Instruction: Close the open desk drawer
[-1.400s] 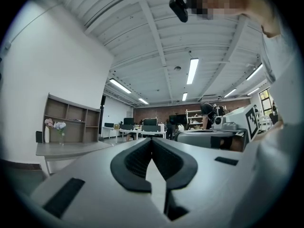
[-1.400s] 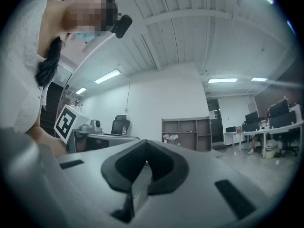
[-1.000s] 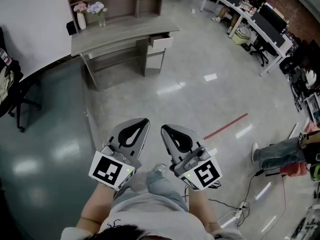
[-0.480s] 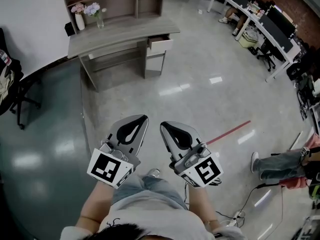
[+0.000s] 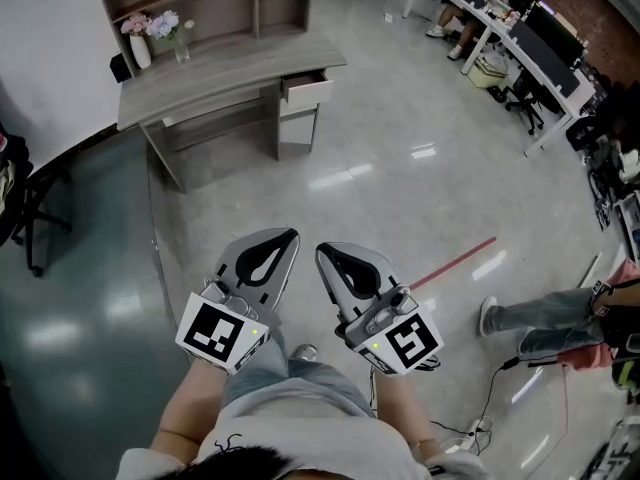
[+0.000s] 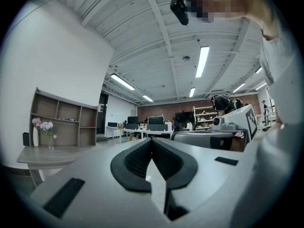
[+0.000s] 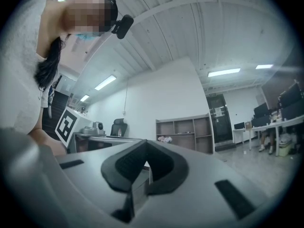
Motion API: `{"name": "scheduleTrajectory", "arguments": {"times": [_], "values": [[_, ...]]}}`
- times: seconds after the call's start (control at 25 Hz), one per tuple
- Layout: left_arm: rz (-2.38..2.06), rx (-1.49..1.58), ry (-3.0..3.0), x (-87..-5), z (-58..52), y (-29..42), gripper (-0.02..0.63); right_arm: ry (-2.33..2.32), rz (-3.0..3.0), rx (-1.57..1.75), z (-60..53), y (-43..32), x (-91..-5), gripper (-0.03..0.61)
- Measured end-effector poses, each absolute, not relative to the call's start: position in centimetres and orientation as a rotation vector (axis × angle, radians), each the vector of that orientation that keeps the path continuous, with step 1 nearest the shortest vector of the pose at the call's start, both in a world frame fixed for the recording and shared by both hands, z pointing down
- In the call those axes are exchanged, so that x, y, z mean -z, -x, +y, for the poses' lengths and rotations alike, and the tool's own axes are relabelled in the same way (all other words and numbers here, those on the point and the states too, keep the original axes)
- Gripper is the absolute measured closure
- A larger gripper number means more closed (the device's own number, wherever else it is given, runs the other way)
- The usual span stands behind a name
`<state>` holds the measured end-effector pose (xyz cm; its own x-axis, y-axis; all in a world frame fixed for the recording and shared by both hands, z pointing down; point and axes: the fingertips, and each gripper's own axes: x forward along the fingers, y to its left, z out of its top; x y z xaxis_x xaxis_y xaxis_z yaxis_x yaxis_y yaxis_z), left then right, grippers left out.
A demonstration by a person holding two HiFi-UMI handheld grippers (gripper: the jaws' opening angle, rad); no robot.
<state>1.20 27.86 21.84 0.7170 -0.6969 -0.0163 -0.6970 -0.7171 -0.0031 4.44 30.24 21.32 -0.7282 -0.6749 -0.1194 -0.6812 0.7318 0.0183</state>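
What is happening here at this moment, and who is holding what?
A person stands on the glossy grey floor with the left hand-held gripper and the right hand-held gripper held out in front. Both have their jaws together and hold nothing. The grey wooden desk is well ahead across the floor, its pale top drawer pulled open. Neither gripper is near it.

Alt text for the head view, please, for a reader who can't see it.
Seen from above, a person holds the left tongs and right tongs shut and empty, far across a glossy floor from a grey desk whose top drawer stands open.
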Motion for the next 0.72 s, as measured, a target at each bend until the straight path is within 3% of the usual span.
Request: {"name": "scheduleTrajectory", "arguments": {"times": [0.72], "values": [[0.991,-0.029,2.964,-20.9,10.3,2.6,0.603,1.283,2.753,-0.103,12.6,-0.3,-20.4,0.571]]}}
